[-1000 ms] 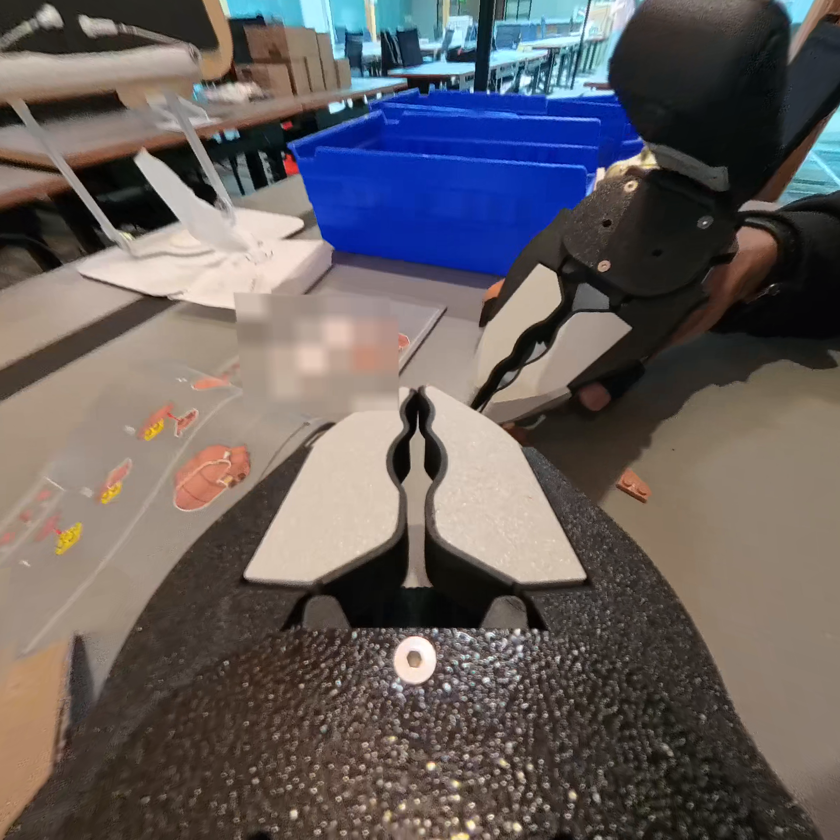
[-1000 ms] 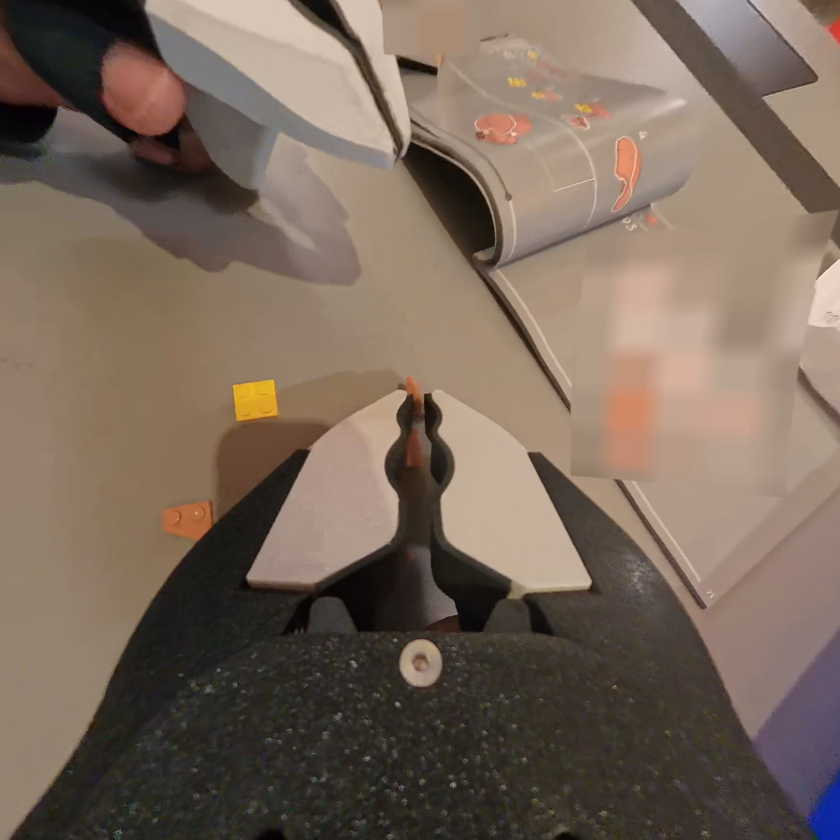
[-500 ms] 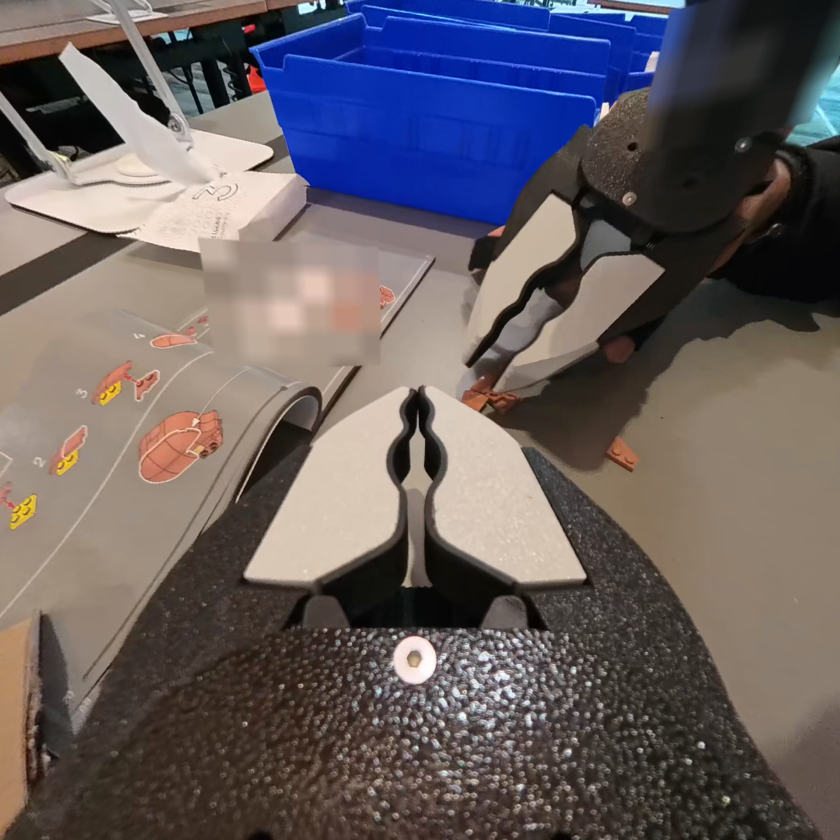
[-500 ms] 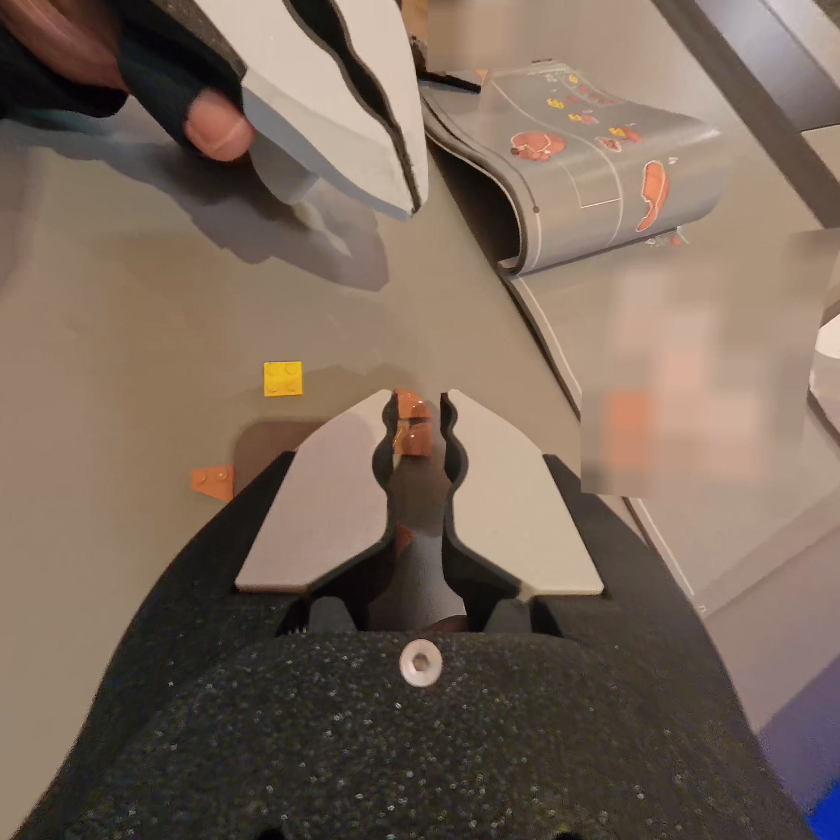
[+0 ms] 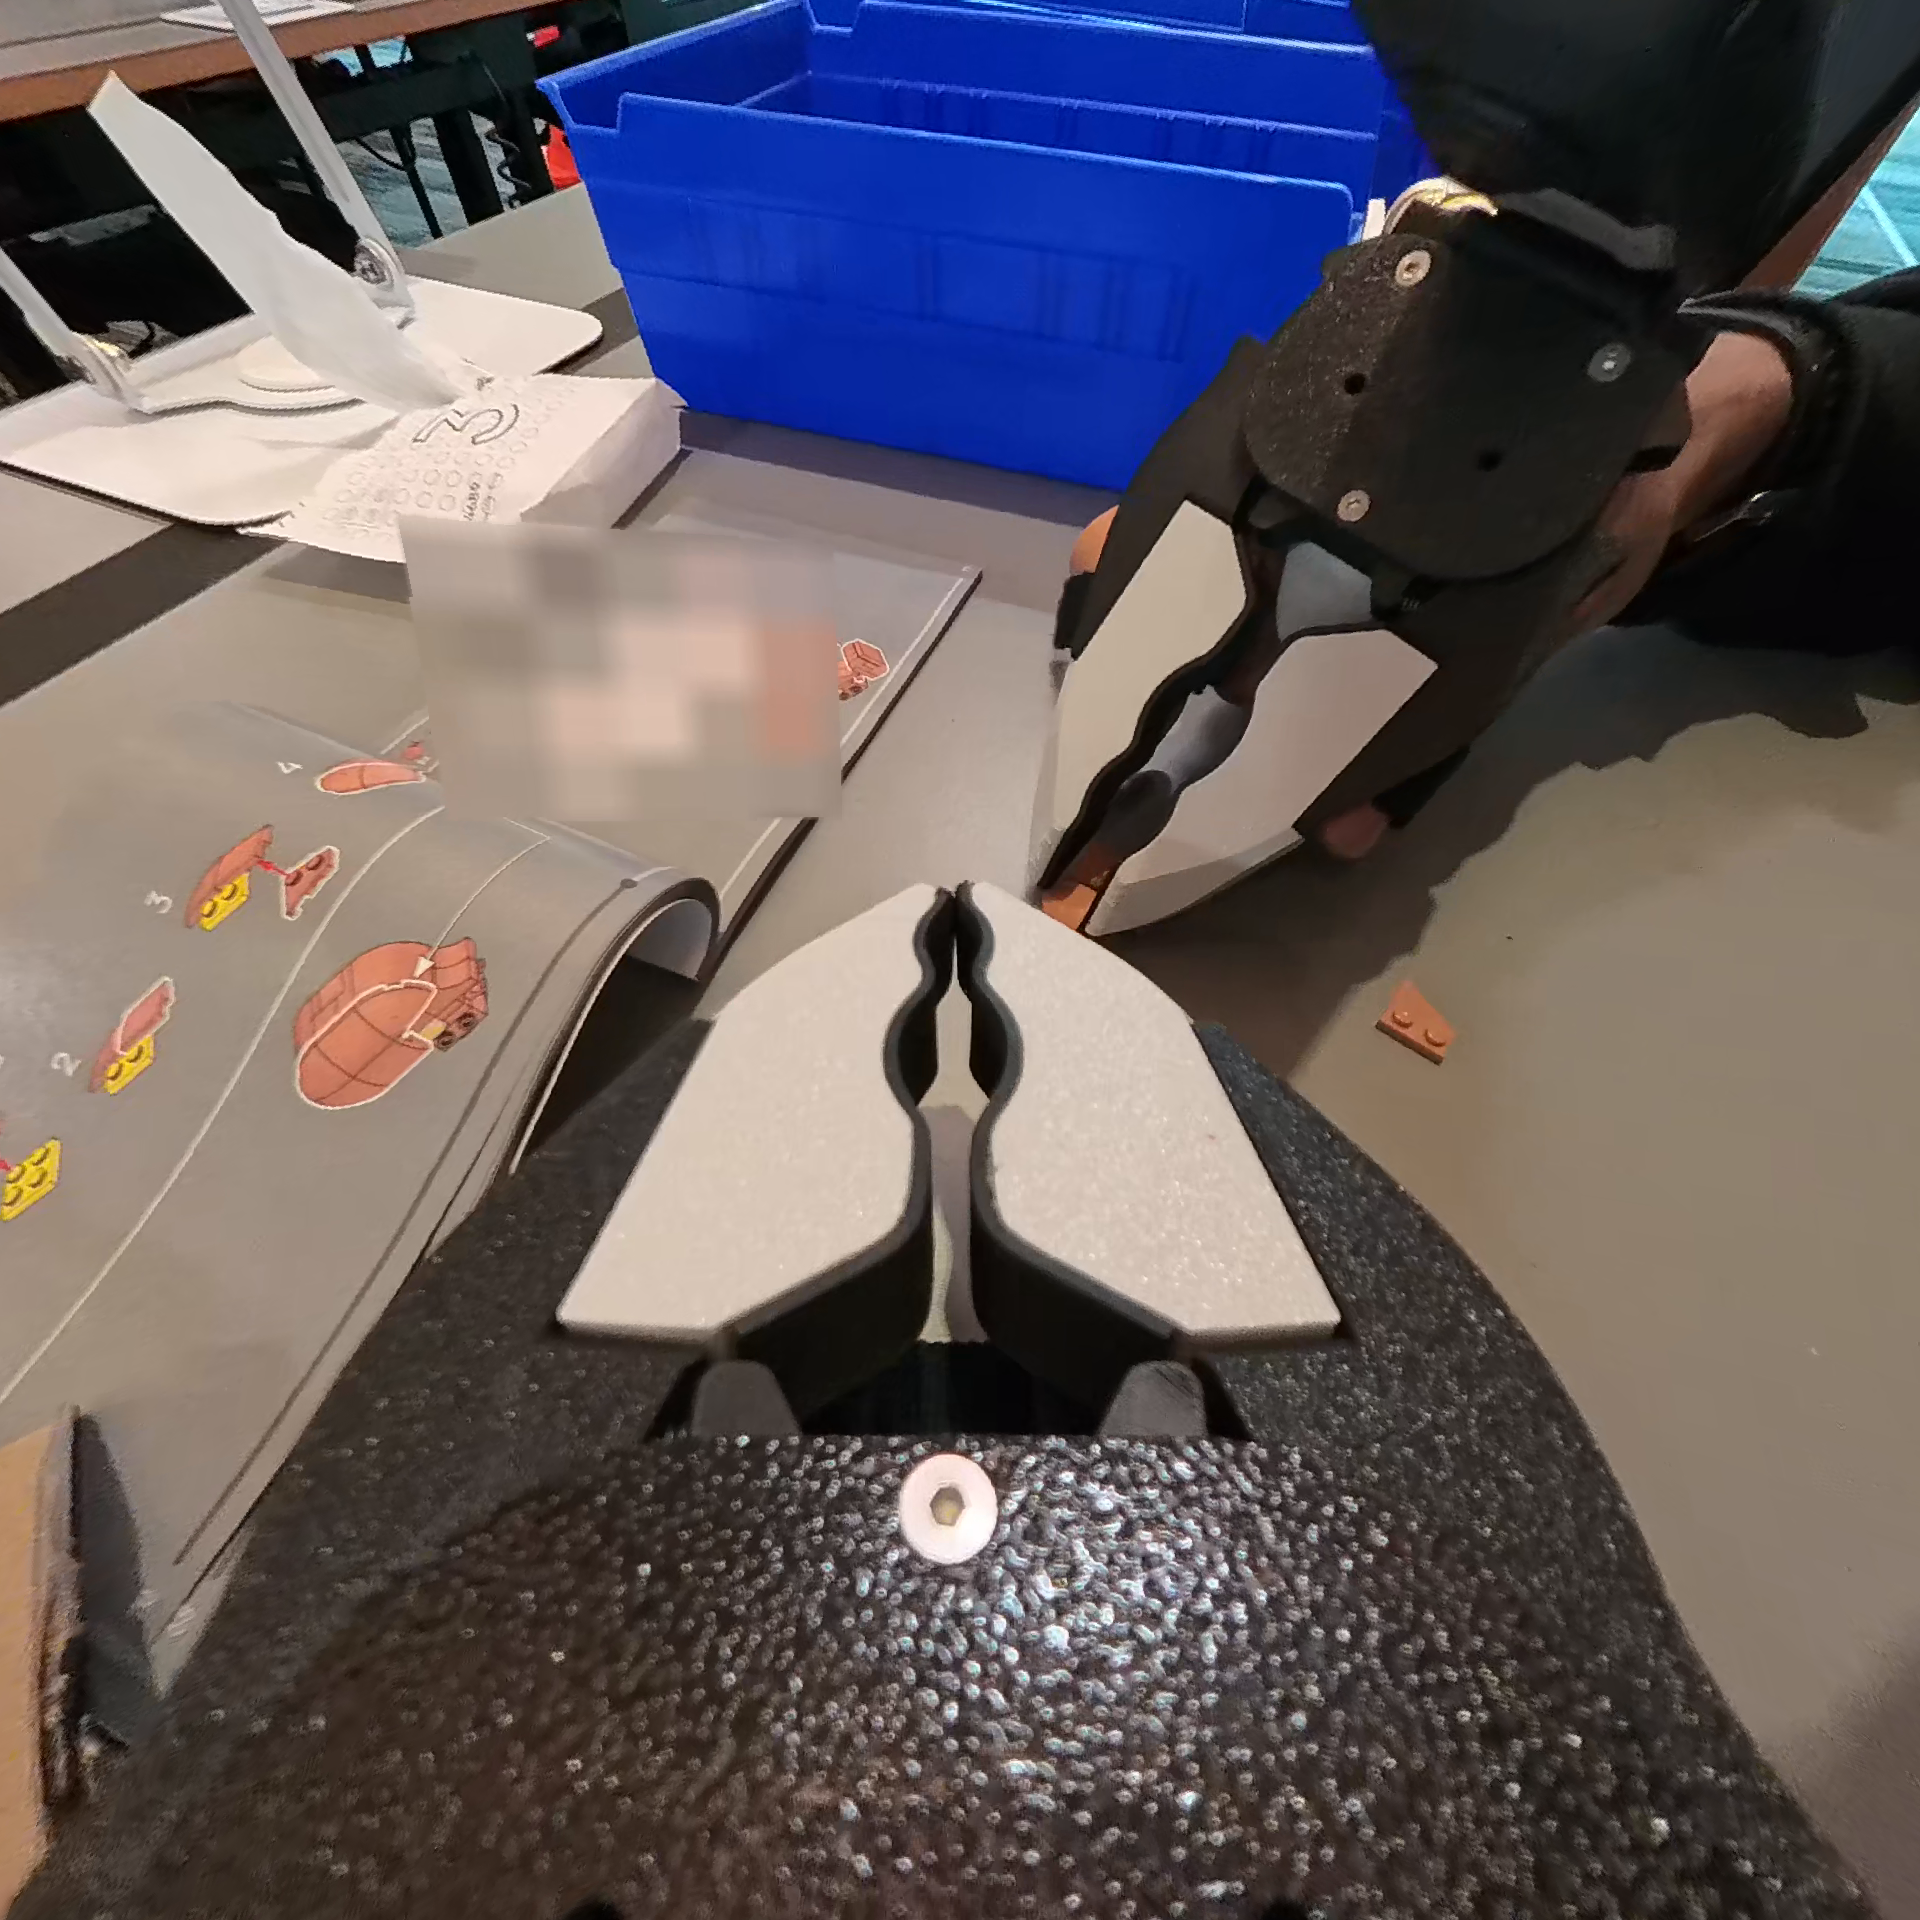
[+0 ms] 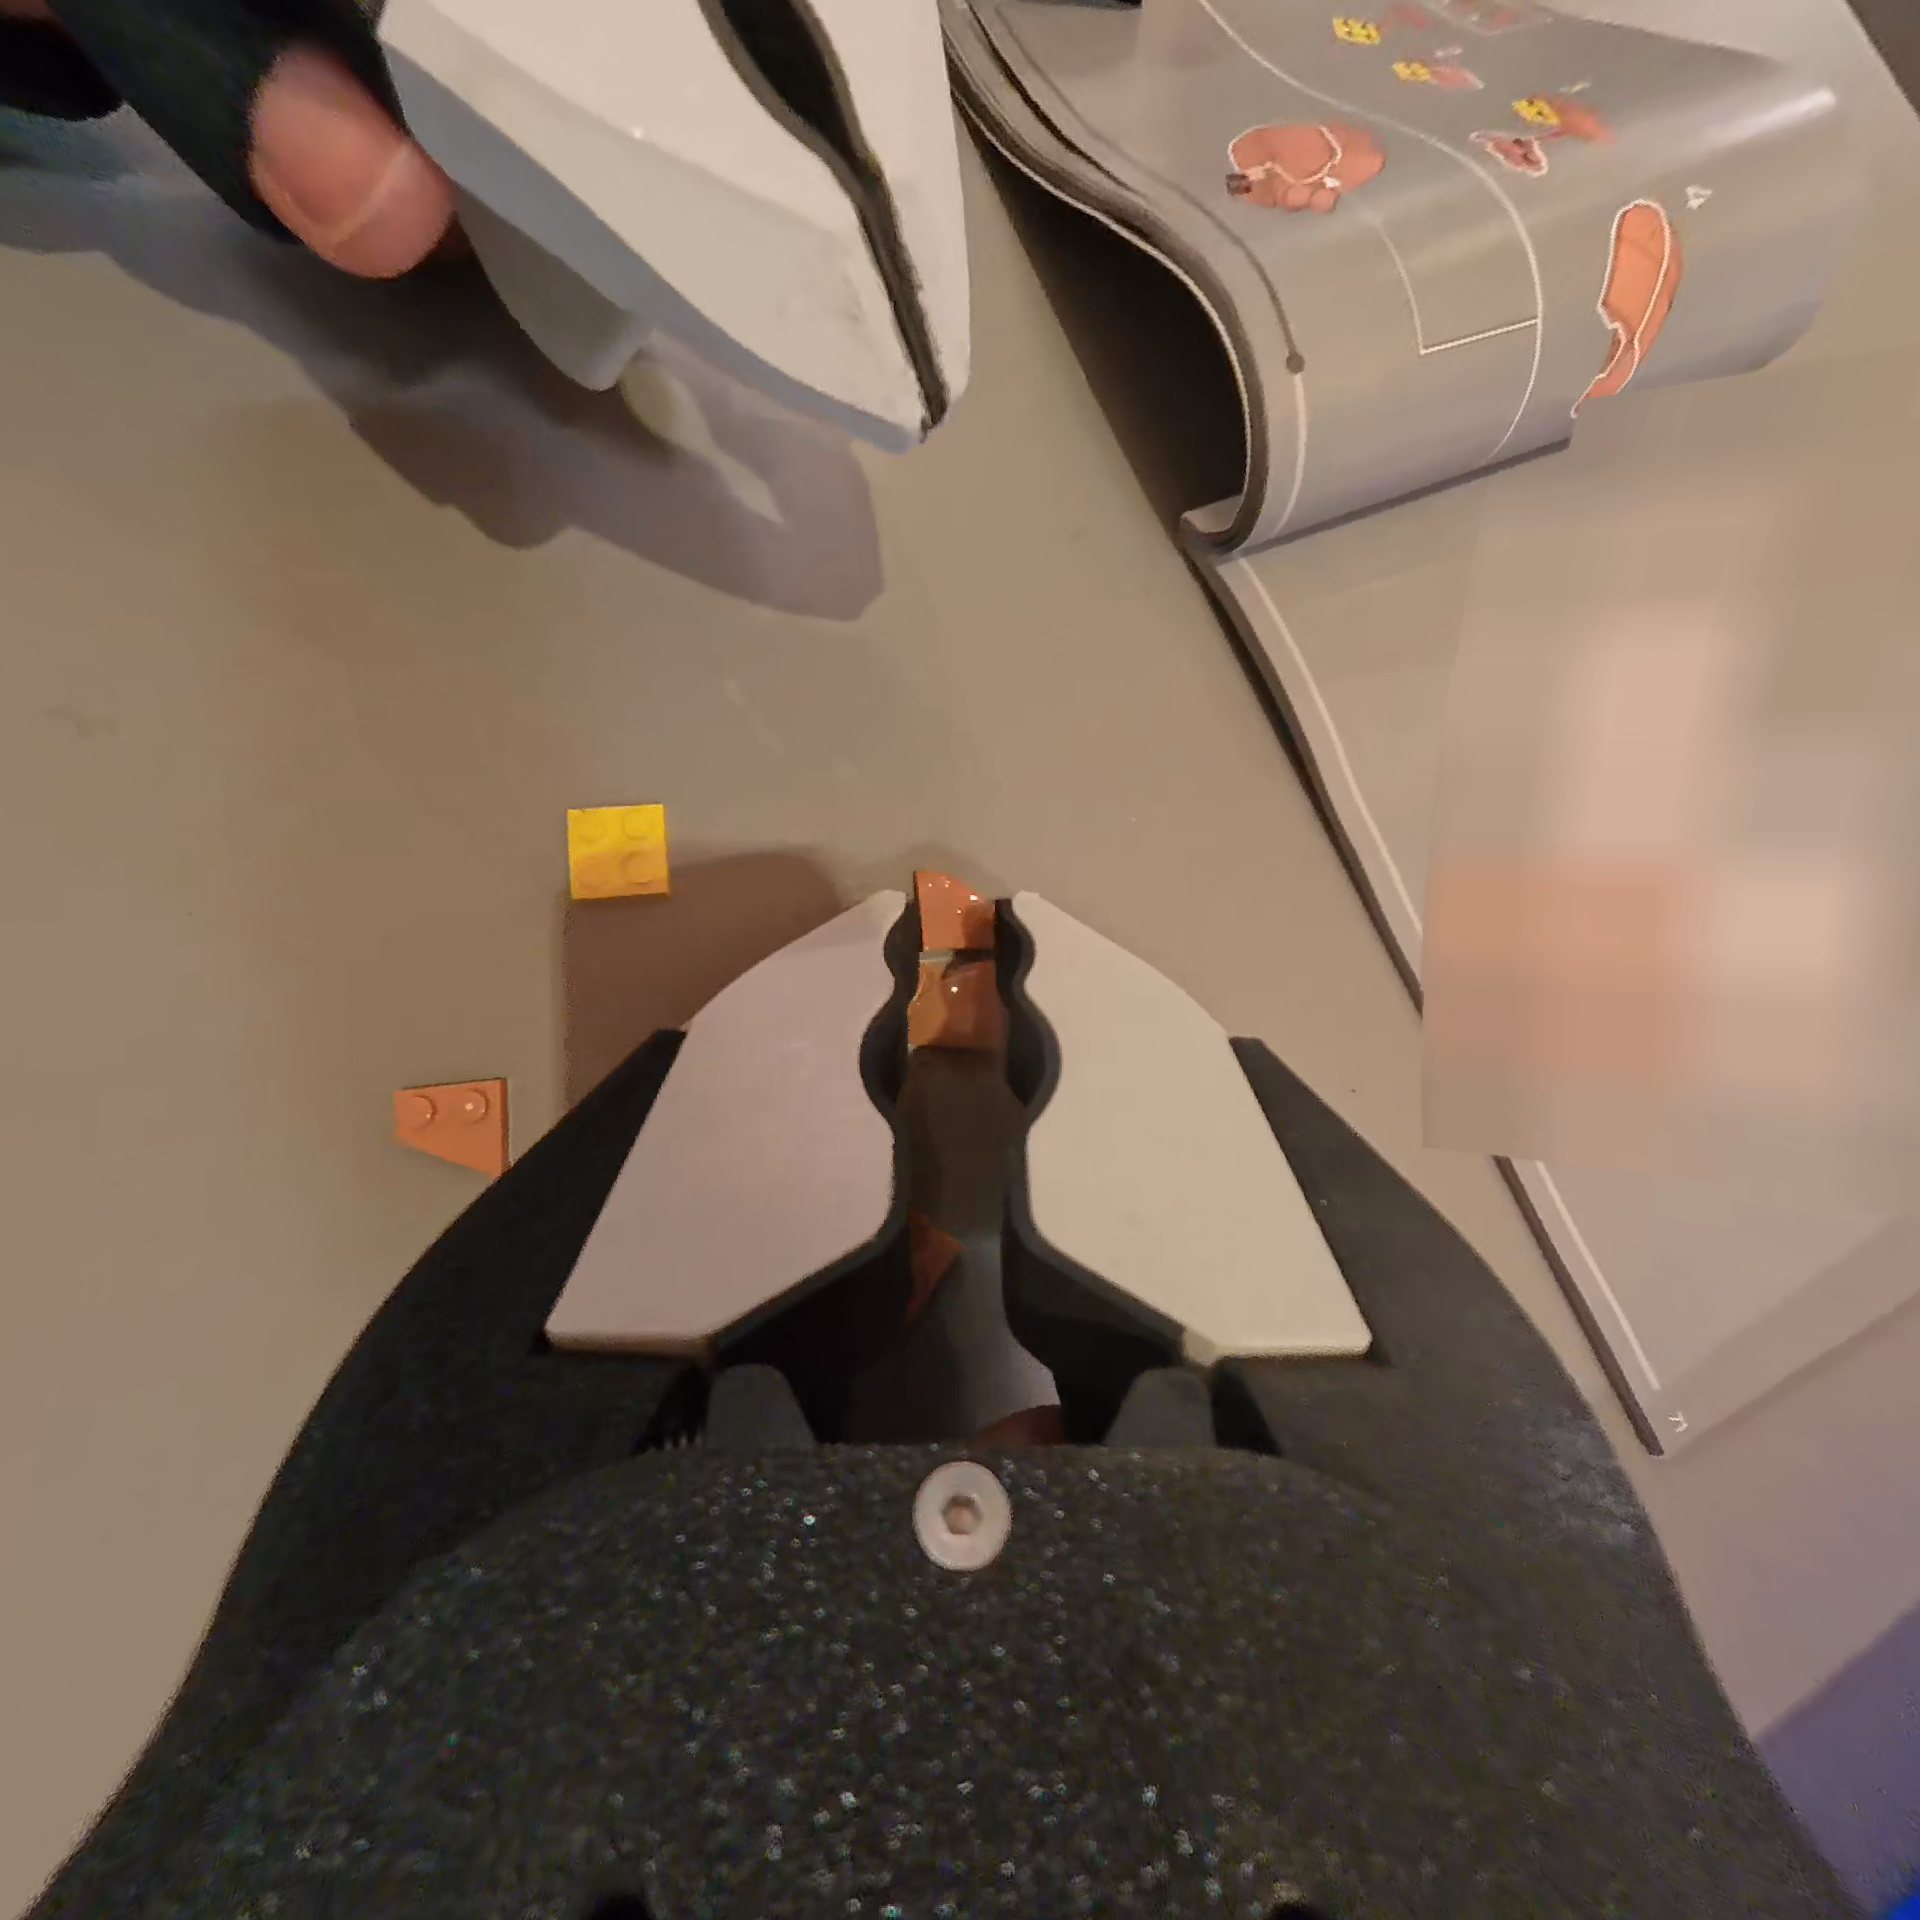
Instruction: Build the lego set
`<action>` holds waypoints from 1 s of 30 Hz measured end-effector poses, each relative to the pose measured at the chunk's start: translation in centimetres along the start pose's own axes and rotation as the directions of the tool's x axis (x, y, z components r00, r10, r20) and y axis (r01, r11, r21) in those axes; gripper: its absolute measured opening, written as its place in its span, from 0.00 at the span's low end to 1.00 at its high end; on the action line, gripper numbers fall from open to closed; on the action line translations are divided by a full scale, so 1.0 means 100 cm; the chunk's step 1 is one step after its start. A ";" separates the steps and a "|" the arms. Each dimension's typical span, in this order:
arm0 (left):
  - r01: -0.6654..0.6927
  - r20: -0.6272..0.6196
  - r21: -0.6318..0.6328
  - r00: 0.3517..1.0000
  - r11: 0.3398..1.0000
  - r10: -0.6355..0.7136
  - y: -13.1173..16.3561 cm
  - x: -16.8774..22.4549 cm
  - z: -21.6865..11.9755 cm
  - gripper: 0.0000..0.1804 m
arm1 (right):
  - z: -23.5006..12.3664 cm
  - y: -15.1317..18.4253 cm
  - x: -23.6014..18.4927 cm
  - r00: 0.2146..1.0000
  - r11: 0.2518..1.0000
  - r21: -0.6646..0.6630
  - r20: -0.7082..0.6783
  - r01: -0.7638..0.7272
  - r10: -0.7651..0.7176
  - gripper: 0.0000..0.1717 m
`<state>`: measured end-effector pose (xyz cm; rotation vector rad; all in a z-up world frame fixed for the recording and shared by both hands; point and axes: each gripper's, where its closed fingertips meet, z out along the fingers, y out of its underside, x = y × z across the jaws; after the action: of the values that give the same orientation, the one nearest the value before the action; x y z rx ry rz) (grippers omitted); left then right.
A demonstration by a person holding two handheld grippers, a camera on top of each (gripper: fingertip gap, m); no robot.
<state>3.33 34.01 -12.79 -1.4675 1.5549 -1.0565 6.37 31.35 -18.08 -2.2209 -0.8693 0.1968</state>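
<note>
Orange brick piece (image 6: 951, 961), seemingly clamped in right hand-held gripper (image 6: 951, 914)

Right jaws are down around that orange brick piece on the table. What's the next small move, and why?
Probably lift the right gripper a little, straight up. Its jaws look closed on the orange brick piece, which sits at table level, so a short lift would confirm the hold. The yellow plate and orange wedge plate lie close by on the left.

Even indoor light from overhead, cooler in the left wrist view, warmer and dimmer in the right. Soft shadows pool on the desk (image 6: 312, 675) beneath each tool. Specular sparkle on the black housing at 6 o'clock. Wide-angle bending toward the edges; near foreground slightly soft.
</note>
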 end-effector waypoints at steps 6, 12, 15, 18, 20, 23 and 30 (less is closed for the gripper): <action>0.030 -0.031 -0.027 0.999 0.999 -0.031 0.004 0.004 0.001 0.00 | -0.002 -0.005 0.002 0.998 0.998 0.039 -0.032 0.056 -0.054 0.03; 0.072 -0.040 -0.041 0.996 0.997 -0.074 0.006 0.003 0.001 0.00 | -0.004 -0.008 0.004 0.996 0.995 0.065 -0.054 0.071 -0.068 0.02; 0.070 -0.044 -0.046 0.996 0.996 -0.072 0.007 0.004 0.001 0.00 | -0.005 -0.010 0.007 0.995 0.993 0.086 -0.070 0.084 -0.078 0.02; 0.108 -0.069 -0.055 0.991 0.993 -0.112 0.008 0.007 0.001 0.00 | -0.010 -0.020 0.007 0.991 0.983 0.151 -0.094 0.108 -0.095 0.01; 0.188 -0.117 -0.057 0.974 0.980 -0.194 0.008 0.010 0.001 0.00 | -0.015 -0.030 0.006 0.988 0.964 0.226 -0.107 0.137 -0.115 0.01; 0.414 -0.221 -0.041 0.884 0.909 -0.413 0.002 0.014 -0.001 0.00 | -0.026 -0.048 -0.002 0.967 0.896 0.369 -0.154 0.246 -0.202 0.01; 0.743 -0.442 -0.049 0.583 0.667 -0.682 -0.016 0.018 -0.010 0.01 | -0.046 -0.073 -0.023 0.842 0.705 0.466 -0.363 0.534 -0.398 0.01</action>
<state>2.93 32.23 -10.87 -1.9090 1.0787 -2.0468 2.45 30.91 -10.04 -1.3878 -1.0577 -0.0641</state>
